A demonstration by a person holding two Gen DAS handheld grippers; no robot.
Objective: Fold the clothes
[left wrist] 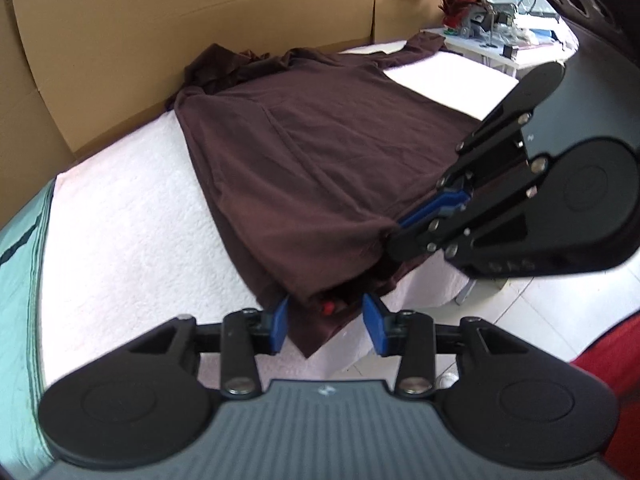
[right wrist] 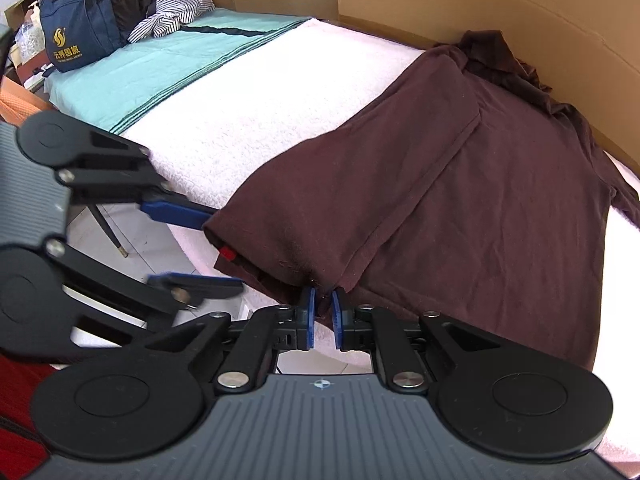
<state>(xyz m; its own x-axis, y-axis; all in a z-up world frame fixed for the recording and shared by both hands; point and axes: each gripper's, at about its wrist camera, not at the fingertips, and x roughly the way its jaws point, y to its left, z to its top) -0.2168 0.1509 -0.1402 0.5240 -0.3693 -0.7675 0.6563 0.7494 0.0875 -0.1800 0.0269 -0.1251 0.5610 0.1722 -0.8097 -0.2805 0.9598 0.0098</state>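
A dark brown shirt (left wrist: 320, 152) lies spread on a white towel (left wrist: 132, 216), one side folded over; it also shows in the right wrist view (right wrist: 460, 184). A small red tag (right wrist: 228, 253) shows at its near hem. My left gripper (left wrist: 325, 320) is open, its blue fingers on either side of the shirt's near hem corner; it also shows in the right wrist view (right wrist: 208, 248). My right gripper (right wrist: 323, 312) is shut on the shirt's hem edge, and it also shows in the left wrist view (left wrist: 394, 232), pinching the fabric.
Cardboard walls (left wrist: 160, 40) stand behind the table. A teal cloth (right wrist: 140, 68), a navy backpack (right wrist: 84, 16) and a striped garment (right wrist: 172, 16) lie at the far left end. A cluttered white table (left wrist: 500, 40) stands beyond. Tiled floor (left wrist: 540, 320) lies below the table edge.
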